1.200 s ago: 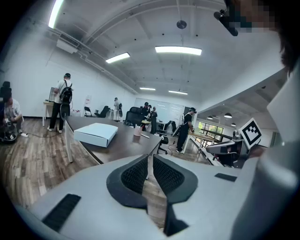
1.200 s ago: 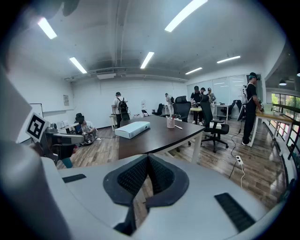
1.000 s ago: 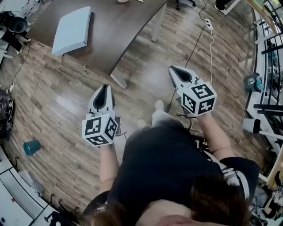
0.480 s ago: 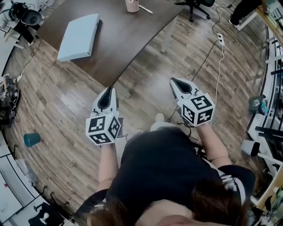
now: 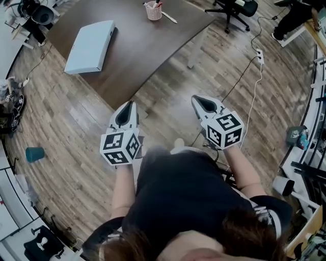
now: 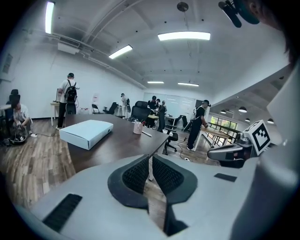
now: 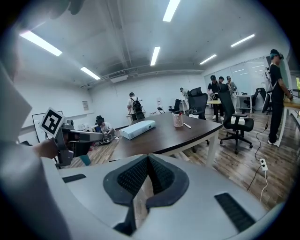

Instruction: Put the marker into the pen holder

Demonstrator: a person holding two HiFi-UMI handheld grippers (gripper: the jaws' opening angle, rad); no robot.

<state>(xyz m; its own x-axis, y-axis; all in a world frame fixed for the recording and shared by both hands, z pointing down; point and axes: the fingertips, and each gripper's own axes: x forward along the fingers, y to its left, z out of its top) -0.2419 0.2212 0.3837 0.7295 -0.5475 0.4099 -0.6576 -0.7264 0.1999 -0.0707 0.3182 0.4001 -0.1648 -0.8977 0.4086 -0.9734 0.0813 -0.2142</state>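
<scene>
Both tools are carried level ahead of the person's waist, over plank floor and well apart from the bench (image 5: 142,51). That posture fits an approach not yet completed (in my judgement, no step of the task proper is under way). On the left gripper (image 6: 149,159) the fingers are brought together, with only a sliver of gap below the tips and nothing between them. On the right gripper (image 7: 148,157) the fingers are likewise closed on nothing. The marker (image 5: 169,18) lies flat on the far part of the bench, just beside the pen holder (image 5: 153,10) and not in it. The holder stands upright and already carries a few items, too small to identify. A white box (image 5: 90,46) sits on the bench's left part, well apart from both. Limitations: the marker's cap end cannot be made out at this range. The person's torso hides the floor directly below, and the bench's far edge is cut off at the top of the head view. A teal cup (image 5: 34,154) stands on the floor at left, of no bearing on the work.
</scene>
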